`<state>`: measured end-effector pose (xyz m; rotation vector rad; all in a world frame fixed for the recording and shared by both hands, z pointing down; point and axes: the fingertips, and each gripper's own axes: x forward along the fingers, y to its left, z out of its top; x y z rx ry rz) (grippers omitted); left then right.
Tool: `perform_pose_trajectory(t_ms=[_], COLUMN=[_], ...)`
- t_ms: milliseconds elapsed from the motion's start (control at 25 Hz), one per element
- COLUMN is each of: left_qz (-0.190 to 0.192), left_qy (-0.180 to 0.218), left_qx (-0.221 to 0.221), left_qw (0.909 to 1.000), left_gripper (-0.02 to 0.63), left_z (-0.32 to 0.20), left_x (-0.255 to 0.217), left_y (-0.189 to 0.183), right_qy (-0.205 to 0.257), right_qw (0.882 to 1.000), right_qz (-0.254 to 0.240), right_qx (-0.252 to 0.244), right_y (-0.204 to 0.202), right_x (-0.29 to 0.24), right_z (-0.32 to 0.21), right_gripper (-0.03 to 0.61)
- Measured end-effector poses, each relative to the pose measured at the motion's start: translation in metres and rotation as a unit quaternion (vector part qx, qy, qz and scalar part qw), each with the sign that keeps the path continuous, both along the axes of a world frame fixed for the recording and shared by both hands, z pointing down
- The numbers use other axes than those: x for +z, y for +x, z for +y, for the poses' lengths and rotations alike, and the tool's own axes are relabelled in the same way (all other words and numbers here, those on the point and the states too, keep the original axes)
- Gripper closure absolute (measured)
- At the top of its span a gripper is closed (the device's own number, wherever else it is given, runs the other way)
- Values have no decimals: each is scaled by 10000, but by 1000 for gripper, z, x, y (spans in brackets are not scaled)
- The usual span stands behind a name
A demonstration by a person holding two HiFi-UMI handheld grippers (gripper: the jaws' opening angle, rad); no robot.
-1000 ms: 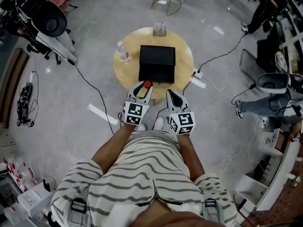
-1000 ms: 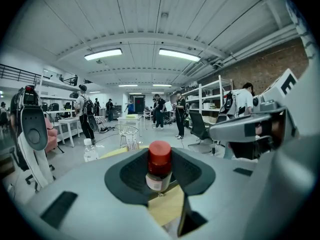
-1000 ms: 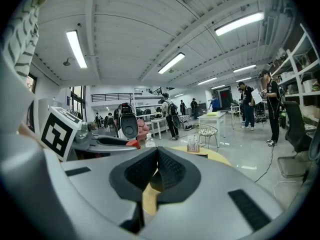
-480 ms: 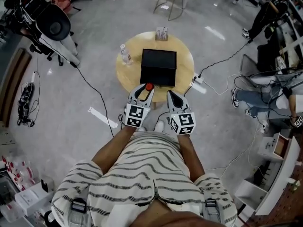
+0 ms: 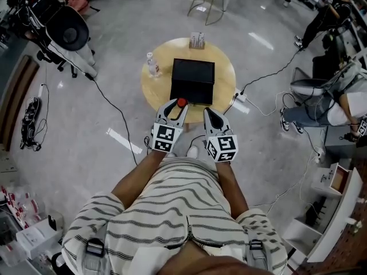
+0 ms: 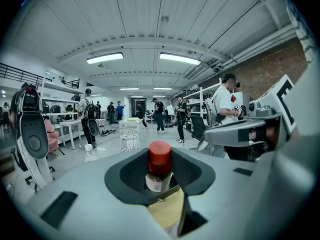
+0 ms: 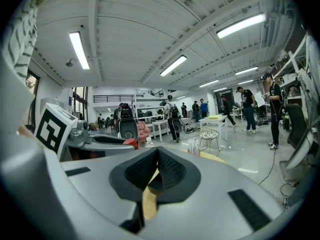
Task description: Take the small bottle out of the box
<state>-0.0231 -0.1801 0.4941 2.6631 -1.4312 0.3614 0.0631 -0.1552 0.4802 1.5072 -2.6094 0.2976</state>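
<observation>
While upright, sm. bottle [image 6: 159, 166] btw L fingers [image 6: 131, 175]

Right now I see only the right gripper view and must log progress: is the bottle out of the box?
Observer: Yes. The left gripper is shut on the bottle, red cap up.
Operator: Where is it from the box?
Observer: On the near side of the box, outside it, about at the near edge of the table.
Operator: Anything beside the box?
Observer: A water bottle stands on the table, left of the box and apart from it.
</observation>
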Motion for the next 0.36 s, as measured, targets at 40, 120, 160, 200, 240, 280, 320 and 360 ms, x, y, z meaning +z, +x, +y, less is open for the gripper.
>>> perform_pose_trajectory(t_ms=[40,120,160,200,240,280,320,360], left_qz=[0,-5,-7,-8,-12,-17,-23,-29], left_qy=[6,14,16,21,29,38,47,55], left_qx=[9,30,36,38,37,34,30,26], left_qw=[10000,10000,10000,10000,10000,10000,10000,10000], left_gripper=[466,466,466,466,466,466,466,466], left_z=[-1,-1,-2,-2,-3,-3,-4,-5], left_x=[0,-1,-1,-1,-2,-2,-3,-3], left_y=[1,2,3,4,4,4,4,4], right_qy=[-1,-4,-3,0,6,13,19,26], right_qw=[10000,10000,10000,10000,10000,10000,10000,10000], right_qz=[0,-3,-3,-3,-5,-6,-8,-9], right_qx=[7,21,25,24,20,15,11,7], right_y=[1,2,3,3,3,4,4,4], right_x=[0,1,1,0,0,-1,-1,-1], right_z=[-1,-3,-3,-4,-5,-5,-6,-7], right_gripper=[560,560,560,560,560,560,560,560])
